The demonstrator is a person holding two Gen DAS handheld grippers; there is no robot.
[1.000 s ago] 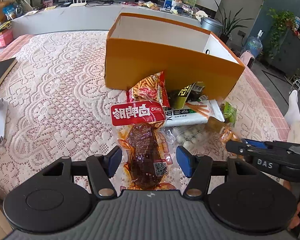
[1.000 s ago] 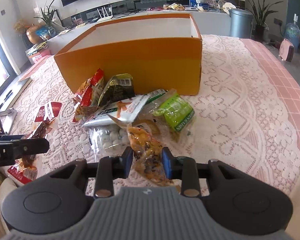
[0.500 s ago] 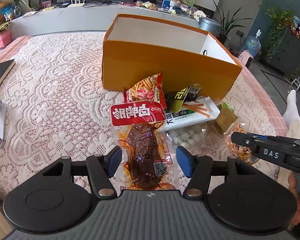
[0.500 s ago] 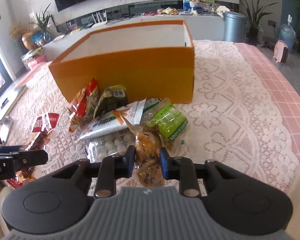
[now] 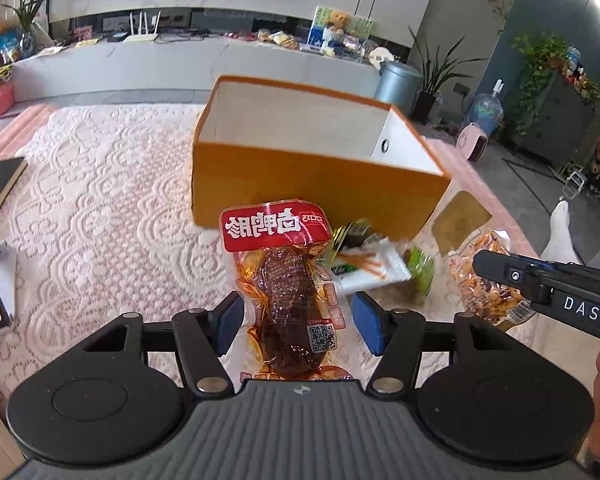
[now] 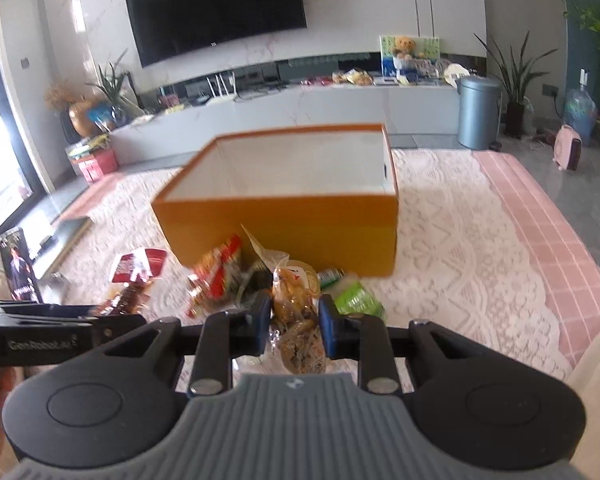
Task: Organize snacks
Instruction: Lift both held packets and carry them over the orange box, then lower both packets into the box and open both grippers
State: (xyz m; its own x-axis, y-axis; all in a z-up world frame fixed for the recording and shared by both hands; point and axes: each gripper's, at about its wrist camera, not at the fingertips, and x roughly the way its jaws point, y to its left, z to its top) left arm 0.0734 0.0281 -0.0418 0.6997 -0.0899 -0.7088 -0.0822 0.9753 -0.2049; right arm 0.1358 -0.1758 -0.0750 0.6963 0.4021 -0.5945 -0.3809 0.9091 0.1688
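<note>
Two pouches are held above the lace cloth (image 5: 100, 216); a glossy red-topped meat pack (image 5: 290, 284) bearing a QR code is clamped in the left gripper (image 5: 298, 322); a crinkled clear nut bag (image 6: 296, 320) is pinched narrowly by the right gripper (image 6: 294, 330), marked "DAS"; an orange cardboard box (image 6: 284, 224) stands behind.

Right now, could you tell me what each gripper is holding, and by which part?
The left gripper holds the duck-leg pack by its lower sides; the right gripper pinches the nut bag mid-body.

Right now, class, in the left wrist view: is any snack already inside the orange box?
No: the orange box shows only bare white inner walls, and the snack packets lie on the cloth in front of it.
</note>
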